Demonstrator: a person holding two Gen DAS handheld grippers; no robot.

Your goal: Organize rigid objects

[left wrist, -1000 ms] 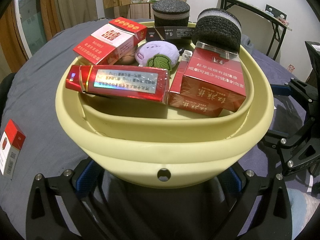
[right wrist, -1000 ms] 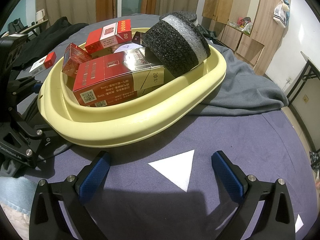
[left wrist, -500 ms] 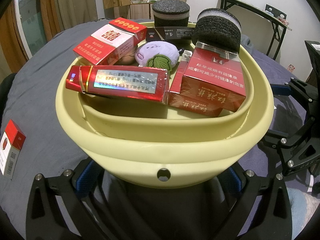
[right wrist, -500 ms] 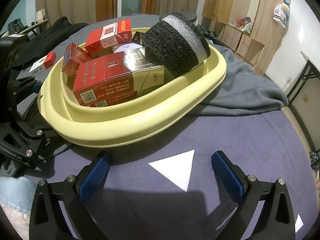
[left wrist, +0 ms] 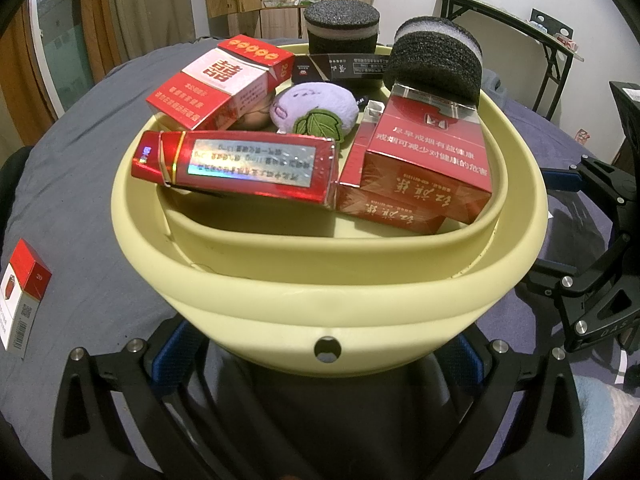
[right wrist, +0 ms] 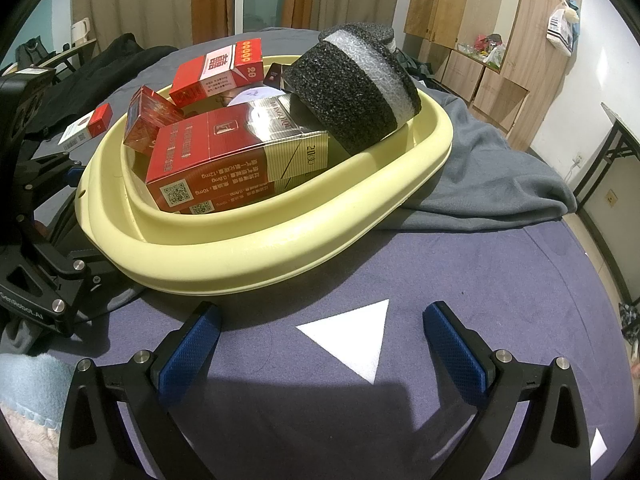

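Note:
A pale yellow basin (left wrist: pixel 328 296) (right wrist: pixel 280 240) stands on the dark cloth and holds several red cigarette boxes (left wrist: pixel 424 160) (right wrist: pixel 224 160), a purple plush toy (left wrist: pixel 316 108) and two black foam cylinders (left wrist: pixel 436 64) (right wrist: pixel 352 88). One red and white pack (left wrist: pixel 24 292) (right wrist: pixel 86 128) lies loose on the cloth left of the basin. My left gripper (left wrist: pixel 320 360) is open, its blue pads (left wrist: pixel 176 344) spread wide under the basin's near rim. My right gripper (right wrist: pixel 324 340) is open above the cloth beside the basin, holding nothing.
A white paper triangle (right wrist: pixel 352 336) lies between the right gripper's fingers. A grey garment (right wrist: pixel 492 176) is bunched behind the basin. A black folding table (left wrist: pixel 520 28) and wooden cabinets (right wrist: pixel 480 40) stand beyond the round table's edge.

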